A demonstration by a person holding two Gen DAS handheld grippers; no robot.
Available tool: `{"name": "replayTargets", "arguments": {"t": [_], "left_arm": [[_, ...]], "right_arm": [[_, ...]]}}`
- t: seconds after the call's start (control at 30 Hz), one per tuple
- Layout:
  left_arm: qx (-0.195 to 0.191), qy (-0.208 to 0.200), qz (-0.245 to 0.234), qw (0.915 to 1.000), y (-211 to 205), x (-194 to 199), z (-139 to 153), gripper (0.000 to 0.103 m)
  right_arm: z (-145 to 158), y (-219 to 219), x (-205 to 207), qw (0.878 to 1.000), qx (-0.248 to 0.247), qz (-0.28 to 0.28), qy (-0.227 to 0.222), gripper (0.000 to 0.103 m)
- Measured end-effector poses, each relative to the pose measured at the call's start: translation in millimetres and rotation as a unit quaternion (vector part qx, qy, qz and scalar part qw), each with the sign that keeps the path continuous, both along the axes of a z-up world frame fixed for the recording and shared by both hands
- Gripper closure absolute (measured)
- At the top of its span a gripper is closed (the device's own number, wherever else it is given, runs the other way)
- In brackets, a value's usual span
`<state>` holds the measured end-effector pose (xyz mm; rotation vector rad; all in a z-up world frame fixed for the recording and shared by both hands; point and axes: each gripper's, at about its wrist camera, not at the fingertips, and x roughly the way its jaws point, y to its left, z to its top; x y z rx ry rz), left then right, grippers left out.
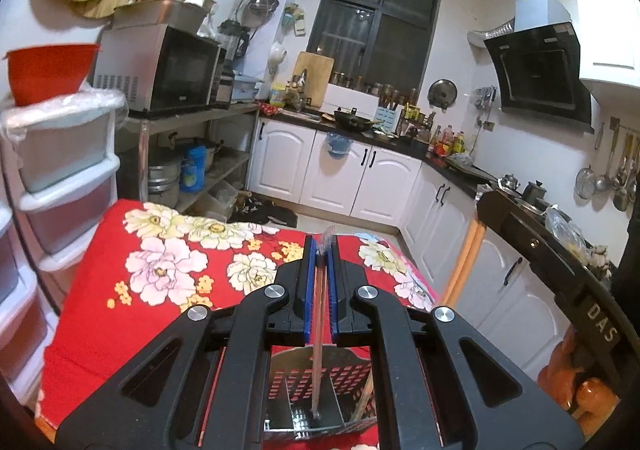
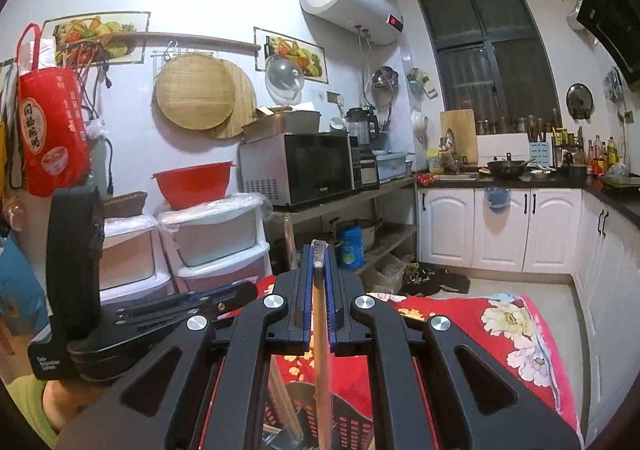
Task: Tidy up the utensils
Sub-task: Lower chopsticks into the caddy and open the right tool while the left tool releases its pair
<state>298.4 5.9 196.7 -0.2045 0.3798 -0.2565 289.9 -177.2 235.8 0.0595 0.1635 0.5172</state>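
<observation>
Kitchen clutter fills the upper frame; below it lies the red floral cloth [image 1: 160,270]. At bottom centre stands the perforated holder [image 1: 320,390]. My left gripper [image 1: 320,258] pinches thin chopsticks [image 1: 318,350], my right gripper [image 2: 319,262] a wooden handle [image 2: 322,350]. Released tilted, either could, I judge, catch a divider or tip out.

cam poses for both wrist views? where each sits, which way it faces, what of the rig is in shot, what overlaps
Left wrist: on the left gripper, above the red floral cloth, facing the window; fingers shut on chopsticks over the utensil holder.
Right wrist: on the right gripper, facing the microwave wall; fingers shut on a wooden handle; left gripper body at frame left.
Shared: cloth, holder, microwave, window.
</observation>
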Motion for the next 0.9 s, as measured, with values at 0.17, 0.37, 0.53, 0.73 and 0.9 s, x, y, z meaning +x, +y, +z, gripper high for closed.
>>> {"name": "replayTargets", "arguments": {"t": [0.17,0.37,0.53,0.73,0.9], "left_arm": [[-0.012,0.008,0.002,0.9999,7.4,6.1,-13.0,0.102],[-0.014,0.009,0.006,0.9998,9.9,7.2,-24.9,0.102],[-0.012,0.011,0.004,0.9999,9.4,7.0,-34.7,0.102],[-0.017,0.015,0.010,0.9997,13.2,9.6,-47.0,0.102],[-0.024,0.008,0.010,0.9996,13.8,7.9,-56.4,0.102]], "right_arm": [[-14.0,2.8,16.7,1.000,0.001,-0.007,0.006,0.097],[-38.6,2.2,31.1,1.000,0.007,-0.014,0.021,0.097],[-58.5,-0.3,37.2,0.999,0.011,-0.021,0.026,0.097],[-81.6,-4.4,45.7,0.999,0.011,-0.021,0.042,0.097],[-94.7,-6.7,49.1,0.998,0.008,-0.027,0.051,0.097]]}}
